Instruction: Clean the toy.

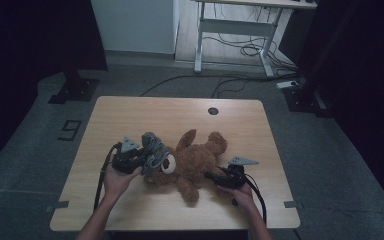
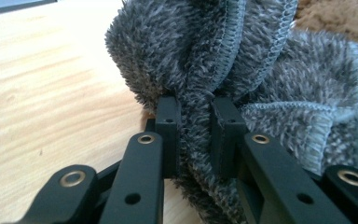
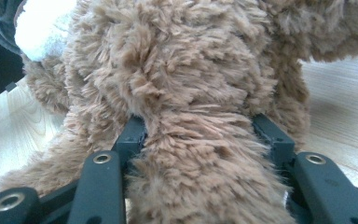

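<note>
on the light wooden table (image 1: 130,115), a little nearer than its middle, lies a brown plush bear (image 1: 192,162), sprawled with its limbs spread; one limb points to the far side, another toward the near edge. its head, with a white muzzle patch, is at the left end of its body.

at the bear's head, to the left, a grey fleecy cloth (image 1: 152,150) stands bunched up, touching the head. the left gripper (image 1: 139,159), held in the person's left hand (image 1: 116,180), has its jaws pressed together on a fold of this cloth; in the left gripper view the grey cloth (image 2: 242,70) is squeezed thin between the two black pads, its stitched hem rising above them, with a bit of the brown bear (image 2: 335,18) behind at the upper right.

the right gripper (image 1: 211,176), held in the right hand (image 1: 240,192), is at the right, near side of the bear. in the right gripper view its jaws stand on either side of a thick brown limb of the bear (image 3: 191,116), both pads pressing into the fur, so it pinches that limb.

no container stands on the table; the only other feature of the top is a round cable hole (image 1: 213,111) near the far edge.
</note>
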{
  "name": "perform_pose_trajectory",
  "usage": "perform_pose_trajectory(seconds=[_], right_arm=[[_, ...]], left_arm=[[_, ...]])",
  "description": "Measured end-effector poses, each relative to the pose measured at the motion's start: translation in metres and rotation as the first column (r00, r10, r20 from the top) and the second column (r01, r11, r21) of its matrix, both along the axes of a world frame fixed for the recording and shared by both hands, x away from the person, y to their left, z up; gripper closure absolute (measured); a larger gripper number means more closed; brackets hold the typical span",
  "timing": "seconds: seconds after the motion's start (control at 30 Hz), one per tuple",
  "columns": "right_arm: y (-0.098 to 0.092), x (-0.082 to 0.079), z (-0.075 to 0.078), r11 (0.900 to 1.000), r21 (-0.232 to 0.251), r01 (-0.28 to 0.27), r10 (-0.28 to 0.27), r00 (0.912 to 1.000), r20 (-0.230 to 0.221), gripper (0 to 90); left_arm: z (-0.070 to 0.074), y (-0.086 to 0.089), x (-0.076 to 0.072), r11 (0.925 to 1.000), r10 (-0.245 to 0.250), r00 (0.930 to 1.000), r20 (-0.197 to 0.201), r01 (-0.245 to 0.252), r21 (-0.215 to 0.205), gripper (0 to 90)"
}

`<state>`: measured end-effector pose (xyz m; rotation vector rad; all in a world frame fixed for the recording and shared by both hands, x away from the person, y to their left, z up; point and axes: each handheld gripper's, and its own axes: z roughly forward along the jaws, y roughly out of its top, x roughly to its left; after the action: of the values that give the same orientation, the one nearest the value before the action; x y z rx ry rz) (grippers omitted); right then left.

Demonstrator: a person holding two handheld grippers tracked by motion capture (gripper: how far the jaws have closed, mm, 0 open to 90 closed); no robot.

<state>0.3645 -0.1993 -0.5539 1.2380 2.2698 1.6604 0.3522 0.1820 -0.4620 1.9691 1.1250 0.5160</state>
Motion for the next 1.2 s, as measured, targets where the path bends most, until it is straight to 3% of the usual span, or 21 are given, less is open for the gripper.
perform_pose_trajectory(seconds=[0.37, 0.5, 0.63, 0.73, 0.77, 0.8, 0.93, 1.03, 1.2], right_arm=[[-0.001, 0.0, 0.0, 1.0, 0.004, -0.002, 0.002, 1.0, -0.006, 48.5], [-0.001, 0.001, -0.001, 1.0, 0.006, -0.002, 0.002, 1.0, -0.008, 48.6], [-0.001, 0.001, 0.0, 1.0, 0.006, -0.004, 0.005, 1.0, -0.009, 48.7], [-0.001, 0.001, 0.0, 1.0, 0.006, -0.005, 0.005, 0.9999, -0.009, 49.7], [0.0, 0.0, 0.0, 1.0, 0.004, -0.006, 0.006, 1.0, 0.004, 51.5], [0.002, -0.003, 0.002, 1.0, -0.02, -0.007, 0.008, 0.999, 0.045, 54.4], [0.005, -0.006, 0.005, 0.999, -0.045, -0.007, 0.011, 0.9961, 0.088, 57.0], [0.006, -0.005, 0.008, 1.0, -0.027, 0.005, -0.003, 0.9956, 0.093, 57.8], [0.007, 0.002, 0.015, 0.998, -0.055, 0.044, -0.036, 0.9904, 0.134, 59.0]], left_arm=[[-0.033, 0.019, -0.005, 0.9995, 0.029, 0.9962, -0.082, -0.03, -0.009, 76.3], [-0.048, 0.022, -0.002, 0.9993, 0.036, 0.9899, -0.137, -0.036, 0.007, 76.2], [-0.063, 0.023, 0.0, 0.999, 0.026, 0.9816, -0.189, -0.033, -0.032, 76.2], [-0.063, 0.022, 0.002, 0.9968, 0.022, 0.9808, -0.194, -0.036, -0.071, 76.2], [-0.063, 0.021, 0.003, 0.9964, 0.019, 0.9805, -0.196, -0.035, -0.078, 76.3], [-0.062, 0.02, 0.004, 0.9961, 0.016, 0.9807, -0.195, -0.032, -0.082, 76.6], [-0.058, 0.015, 0.007, 0.9962, 0.003, 0.9821, -0.189, -0.019, -0.085, 77.2], [-0.054, 0.013, 0.009, 0.9942, 0.0, 0.9841, -0.178, -0.019, -0.106, 77.6], [-0.042, 0.006, 0.024, 0.9944, -0.005, 0.9891, -0.147, -0.01, -0.105, 77.6]])
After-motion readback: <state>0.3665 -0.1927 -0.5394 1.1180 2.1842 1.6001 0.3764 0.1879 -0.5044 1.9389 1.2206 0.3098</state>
